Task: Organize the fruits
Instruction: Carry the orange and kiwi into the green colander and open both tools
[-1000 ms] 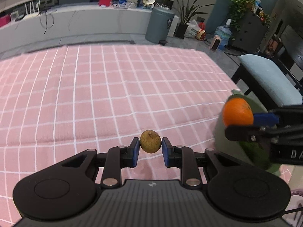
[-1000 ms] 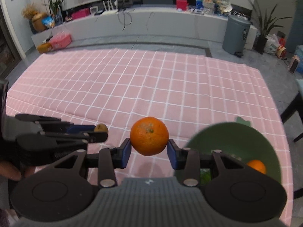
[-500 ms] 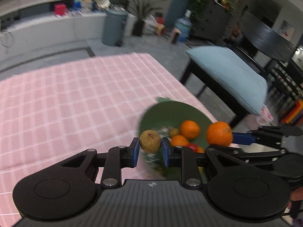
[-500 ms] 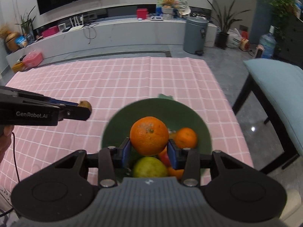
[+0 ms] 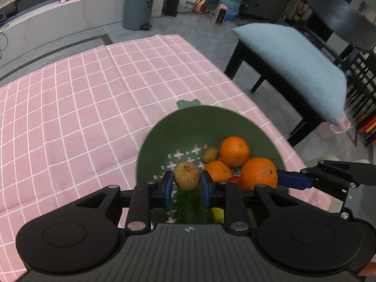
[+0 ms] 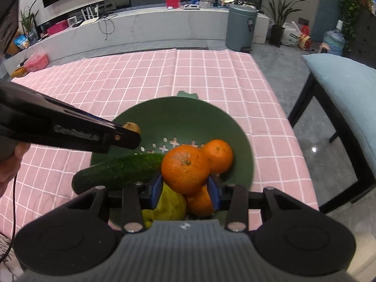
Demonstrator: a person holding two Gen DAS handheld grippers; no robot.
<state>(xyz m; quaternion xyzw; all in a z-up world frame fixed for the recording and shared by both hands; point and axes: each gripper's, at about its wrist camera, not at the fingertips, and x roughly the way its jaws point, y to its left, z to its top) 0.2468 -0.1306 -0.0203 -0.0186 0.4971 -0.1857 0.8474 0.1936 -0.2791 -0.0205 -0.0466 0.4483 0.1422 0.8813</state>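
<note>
My left gripper [image 5: 186, 185] is shut on a small brown fruit [image 5: 186, 175] and holds it above the green colander bowl [image 5: 188, 127]. My right gripper [image 6: 185, 189] is shut on a large orange [image 6: 185, 168], also above the bowl [image 6: 178, 112]. In the left wrist view that orange [image 5: 258, 173] sits at the right, held by blue pads. In the bowl lie two oranges [image 5: 234, 151], a second small brown fruit [image 5: 210, 155], a cucumber [image 6: 117, 171] and a yellow-green pear [image 6: 170, 203]. The left gripper with its brown fruit [image 6: 132, 127] enters the right wrist view from the left.
The bowl stands near the right edge of a table with a pink checked cloth [image 5: 82, 98]. A bench with a light blue cushion [image 5: 293, 58] stands just right of the table. A grey bin [image 6: 240, 27] and a long white counter [image 6: 141, 30] are beyond.
Both grippers moved in over the bowl and lower toward its contents, each still holding its fruit. The cucumber and pear now show clearly.
</note>
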